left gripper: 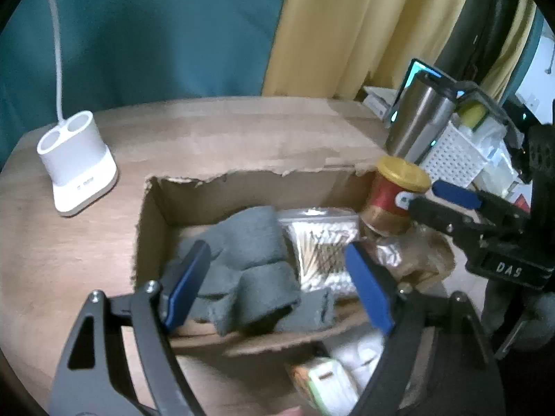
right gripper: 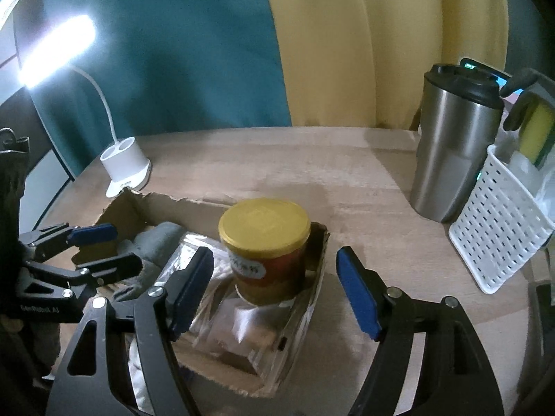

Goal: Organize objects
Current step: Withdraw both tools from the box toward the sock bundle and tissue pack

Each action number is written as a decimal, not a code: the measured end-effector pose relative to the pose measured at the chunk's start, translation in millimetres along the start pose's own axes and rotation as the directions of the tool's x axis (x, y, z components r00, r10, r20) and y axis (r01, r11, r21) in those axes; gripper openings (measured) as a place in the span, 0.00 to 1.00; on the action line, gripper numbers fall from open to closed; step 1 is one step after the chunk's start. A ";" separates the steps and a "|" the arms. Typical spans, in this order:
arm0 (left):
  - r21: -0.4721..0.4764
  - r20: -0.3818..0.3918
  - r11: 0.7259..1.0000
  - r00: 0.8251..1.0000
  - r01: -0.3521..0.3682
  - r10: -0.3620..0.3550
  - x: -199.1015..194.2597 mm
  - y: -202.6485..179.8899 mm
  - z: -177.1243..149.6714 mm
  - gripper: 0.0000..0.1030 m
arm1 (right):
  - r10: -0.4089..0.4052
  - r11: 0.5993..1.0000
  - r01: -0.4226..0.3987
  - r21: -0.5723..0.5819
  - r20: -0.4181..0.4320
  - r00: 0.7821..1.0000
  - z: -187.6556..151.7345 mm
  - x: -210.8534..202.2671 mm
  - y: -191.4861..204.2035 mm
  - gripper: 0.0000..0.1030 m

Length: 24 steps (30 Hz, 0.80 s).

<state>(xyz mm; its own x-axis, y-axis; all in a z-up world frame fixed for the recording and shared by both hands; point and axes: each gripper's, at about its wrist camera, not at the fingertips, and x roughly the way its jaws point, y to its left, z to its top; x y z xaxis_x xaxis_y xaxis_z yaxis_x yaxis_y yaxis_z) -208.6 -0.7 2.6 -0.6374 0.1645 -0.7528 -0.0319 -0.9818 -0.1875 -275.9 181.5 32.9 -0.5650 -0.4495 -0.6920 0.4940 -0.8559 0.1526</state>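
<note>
A torn cardboard box [right gripper: 312, 298] sits on the wooden tabletop [right gripper: 347, 180], and most of the things being tidied already lie inside it: a grey cloth [left gripper: 249, 263] at the left end, a clear packet of cotton swabs [left gripper: 322, 242] in the middle, and a jar with a yellow lid [right gripper: 265, 249] standing upright at the right end on top of some foil packets [right gripper: 242, 319].

The right tongs [right gripper: 274, 287] are spread wide and hold nothing. The jar stands straight ahead of them, its upright axis falling between the two blue pads, though it looks a little beyond their tips rather than between them. The right tongs are clearly the nearer to it.

The left tongs [left gripper: 277, 284] are also spread and empty, hovering over the grey cloth and the swab packet, with the jar off to their right.

A steel tumbler [right gripper: 454, 145] and a white perforated basket [right gripper: 499, 235] stand outside the box to the right, and a lamp base [right gripper: 126, 163] stands beyond it on the left.
</note>
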 end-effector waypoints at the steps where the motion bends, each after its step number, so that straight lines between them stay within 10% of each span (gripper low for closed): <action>1: 0.000 0.010 1.000 1.000 0.000 0.000 -4.2 -0.5 -0.8 0.79 | 0.000 1.000 0.000 0.000 0.002 1.000 -1.0 -2.6 0.3 0.74; 24: 0.002 0.069 1.000 0.997 -0.017 0.017 -58.4 -2.1 -37.6 0.79 | -0.020 1.000 0.020 0.001 0.026 0.999 -31.8 -50.9 20.6 0.74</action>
<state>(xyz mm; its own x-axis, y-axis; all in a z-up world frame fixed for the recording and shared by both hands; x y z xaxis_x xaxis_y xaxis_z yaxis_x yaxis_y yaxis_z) -142.4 -4.7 23.2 -0.6892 0.1409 -0.7107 -0.0225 -0.9846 -0.1734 -215.9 194.8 48.8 -0.5918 -0.4392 -0.6759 0.4822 -0.8648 0.1399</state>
